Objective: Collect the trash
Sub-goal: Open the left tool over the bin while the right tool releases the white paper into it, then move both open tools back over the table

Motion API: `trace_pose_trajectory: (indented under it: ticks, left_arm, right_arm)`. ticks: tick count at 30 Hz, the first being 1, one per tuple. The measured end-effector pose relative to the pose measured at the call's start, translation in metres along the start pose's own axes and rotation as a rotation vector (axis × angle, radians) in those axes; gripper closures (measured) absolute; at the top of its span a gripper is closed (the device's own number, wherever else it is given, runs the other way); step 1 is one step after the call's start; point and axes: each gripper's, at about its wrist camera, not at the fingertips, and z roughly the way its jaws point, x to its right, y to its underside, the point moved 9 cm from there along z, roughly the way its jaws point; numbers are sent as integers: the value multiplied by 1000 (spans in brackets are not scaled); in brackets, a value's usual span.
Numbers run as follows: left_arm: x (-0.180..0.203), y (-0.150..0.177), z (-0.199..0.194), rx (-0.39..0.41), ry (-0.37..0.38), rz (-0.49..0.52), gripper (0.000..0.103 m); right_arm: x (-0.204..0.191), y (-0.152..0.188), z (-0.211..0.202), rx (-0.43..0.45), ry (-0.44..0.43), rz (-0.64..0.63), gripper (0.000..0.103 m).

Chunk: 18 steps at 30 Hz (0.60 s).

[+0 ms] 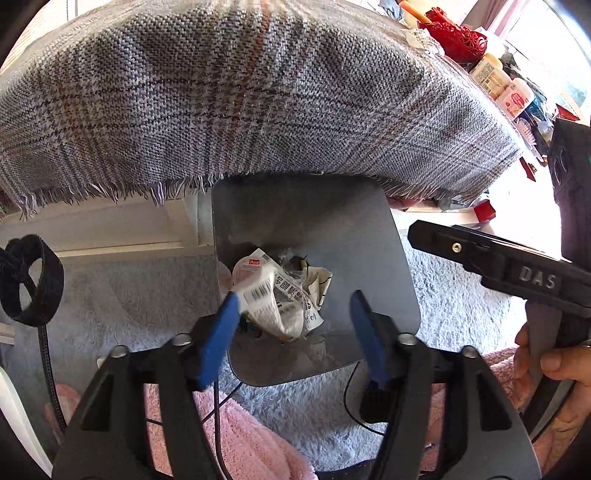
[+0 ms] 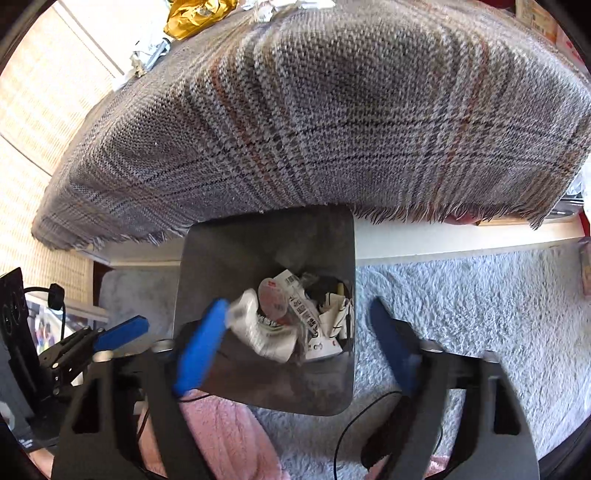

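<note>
A grey bin (image 2: 266, 243) of crumpled wrappers (image 2: 291, 317) stands on pale shaggy carpet (image 2: 480, 295), beside a plaid-draped table (image 2: 314, 122)

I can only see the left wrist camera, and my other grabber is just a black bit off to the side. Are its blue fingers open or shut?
Observer: Open. The right gripper holds its blue fingers wide apart above the dark grey trash bin, with nothing clamped between them.
Operator: Is any trash left up top?
Observer: Yes. A crumpled yellow wrapper lies on top of the grey plaid woven cloth, at its far edge.
Operator: Anything else there?
Observer: Crumpled silver foil, beside the wrapper and nearer the cloth's left corner.
</note>
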Motion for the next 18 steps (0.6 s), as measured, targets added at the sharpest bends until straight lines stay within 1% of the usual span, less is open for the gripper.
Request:
trace_pose_trajectory:
  ticks: [1,2,3,5,8,13,15,18]
  left_arm:
    - [-1,-1,-2,5,-1,-1,31]
    - [-1,-2,-4,9,-3,0,25]
    - [-3,-2,-5,11,-3,1,21]
    - [-2,-5,-10,17,-2,4,18]
    - [-3,-13,-26,54,-5,15,14]
    - [-10,-40,-63,145,-20,14,13]
    - [-11,-53,-77,176,-28,17,13]
    - [-14,-77,-97,220,-44,30,13]
  right_arm:
    - [-1,-1,-1,4,-5,1,15]
    - [-1,-1,-2,7,-11,5,13]
    - [-1,-2,-3,10,-15,9,8]
    - [-3,-5,-8,25,-40,14,7]
    - [-15,-13,-22,71,-117,10,7]
    - [-21,-40,-56,169,-160,22,6]
    - [-20,-56,-68,200,-146,19,6]
    - [-18,-82,-78,228,-95,7,6]
